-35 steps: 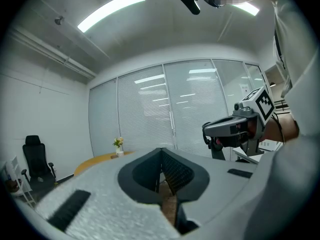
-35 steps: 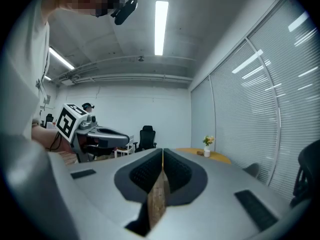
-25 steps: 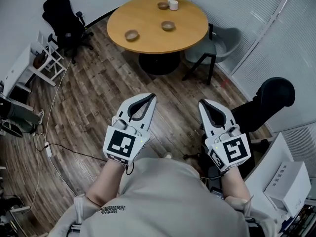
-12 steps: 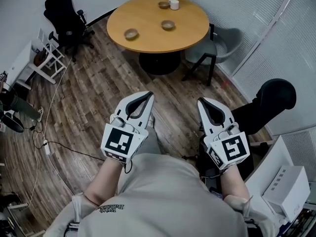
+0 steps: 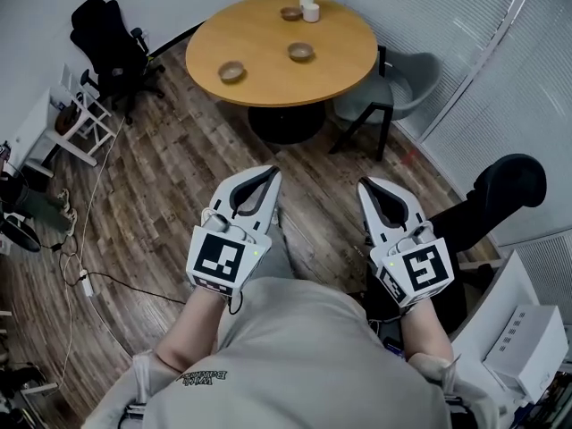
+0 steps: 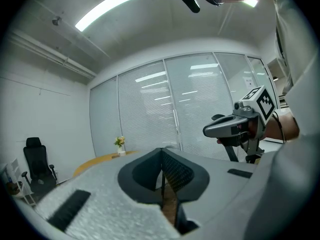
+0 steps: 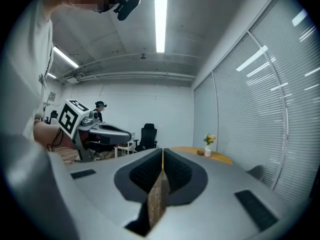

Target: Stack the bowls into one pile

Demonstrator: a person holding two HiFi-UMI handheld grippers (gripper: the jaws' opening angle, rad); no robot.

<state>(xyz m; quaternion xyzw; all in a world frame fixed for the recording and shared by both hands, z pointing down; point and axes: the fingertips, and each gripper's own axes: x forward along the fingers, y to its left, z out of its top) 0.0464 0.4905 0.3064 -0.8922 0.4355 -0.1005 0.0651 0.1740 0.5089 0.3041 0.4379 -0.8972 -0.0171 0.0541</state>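
Three small brown bowls stand apart on a round wooden table far ahead: one near its left edge, one in the middle, one at the back beside a white vase with flowers. My left gripper and right gripper are held side by side over the wooden floor, well short of the table. Both are shut and empty. The left gripper view shows its jaws touching at the tip. In the right gripper view the right jaws also meet.
A black office chair stands left of the table and a grey chair at its right. Another black chair is close on my right. A white rack and floor cables lie at the left, a white box at the lower right.
Both grippers have moved a little forward toward the table, side by side and still shut. The bowls have kept their places on the table.
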